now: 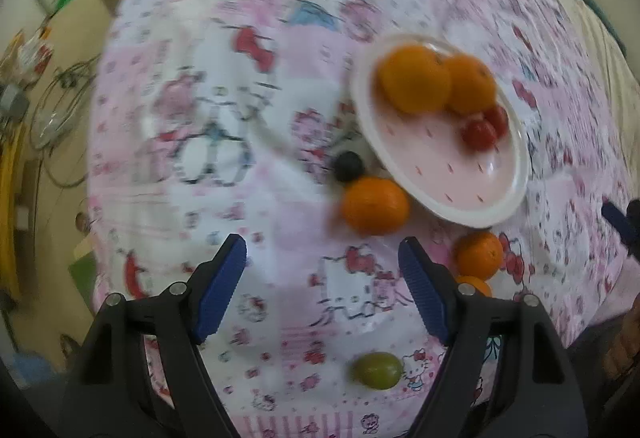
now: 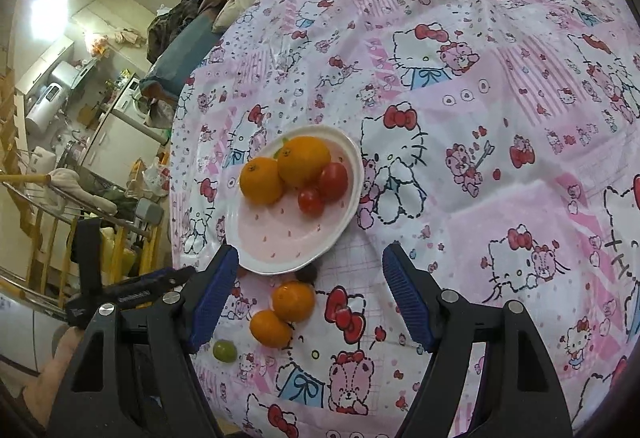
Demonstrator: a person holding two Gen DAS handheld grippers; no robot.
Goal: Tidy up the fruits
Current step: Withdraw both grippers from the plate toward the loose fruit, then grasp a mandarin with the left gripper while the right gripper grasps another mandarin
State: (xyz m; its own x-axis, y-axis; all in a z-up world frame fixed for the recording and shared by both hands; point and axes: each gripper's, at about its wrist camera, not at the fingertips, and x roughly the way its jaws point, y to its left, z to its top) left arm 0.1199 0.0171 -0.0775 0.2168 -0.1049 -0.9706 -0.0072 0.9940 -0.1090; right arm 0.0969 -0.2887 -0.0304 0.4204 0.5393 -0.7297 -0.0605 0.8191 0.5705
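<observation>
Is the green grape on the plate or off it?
Off: green grape lies on the cloth, apart from the plate.

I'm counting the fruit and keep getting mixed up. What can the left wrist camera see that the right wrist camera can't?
Only the left wrist view shows the whole dark round fruit beside the plate; in the right view it is mostly hidden behind the plate's rim.

Only the right wrist view shows the kitchen corner with a washing machine.

Both show the pink plate holding two oranges and two tomatoes, plus loose oranges and a green grape on the cloth. Both tools are open.
</observation>
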